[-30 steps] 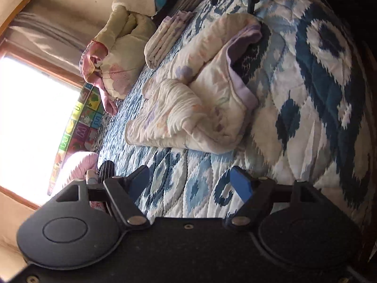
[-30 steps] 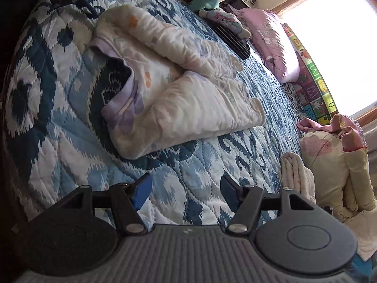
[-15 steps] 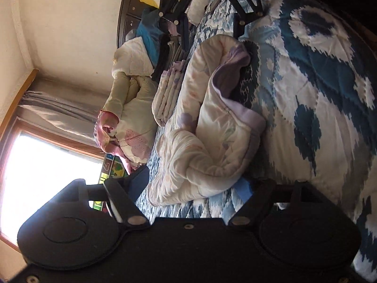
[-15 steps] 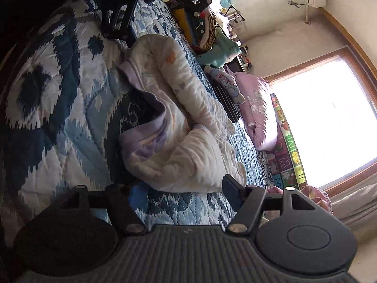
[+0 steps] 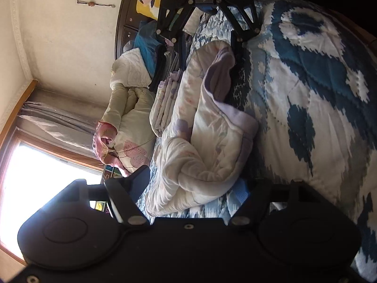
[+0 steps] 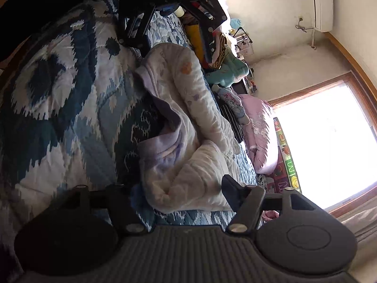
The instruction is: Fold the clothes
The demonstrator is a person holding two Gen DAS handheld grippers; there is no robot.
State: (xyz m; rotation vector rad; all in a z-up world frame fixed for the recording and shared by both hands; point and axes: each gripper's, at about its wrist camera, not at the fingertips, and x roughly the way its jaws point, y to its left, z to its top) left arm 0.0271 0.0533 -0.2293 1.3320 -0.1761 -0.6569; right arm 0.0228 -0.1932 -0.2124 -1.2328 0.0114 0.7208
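Crumpled cream garment [image 5: 207, 127] lying on the blue-and-white bed quilt [image 5: 313, 99], between the two facing grippers. Left gripper [image 5: 192, 185] closing around the garment's near end, fabric between the jaws, pads not visibly pressing. Right gripper [image 6: 179, 188] spread at the opposite end, cloth bunched between its fingers, contact unclear.

A cream quilted garment [image 5: 207, 127] with pale purple and orange flower prints and a lilac lining lies on a bedspread [image 5: 313, 108] patterned in dark blue, light blue and white. Nearby are a pink pillow [image 6: 259, 136], a teal soft toy [image 6: 232, 70] and black grippers with blue pads.
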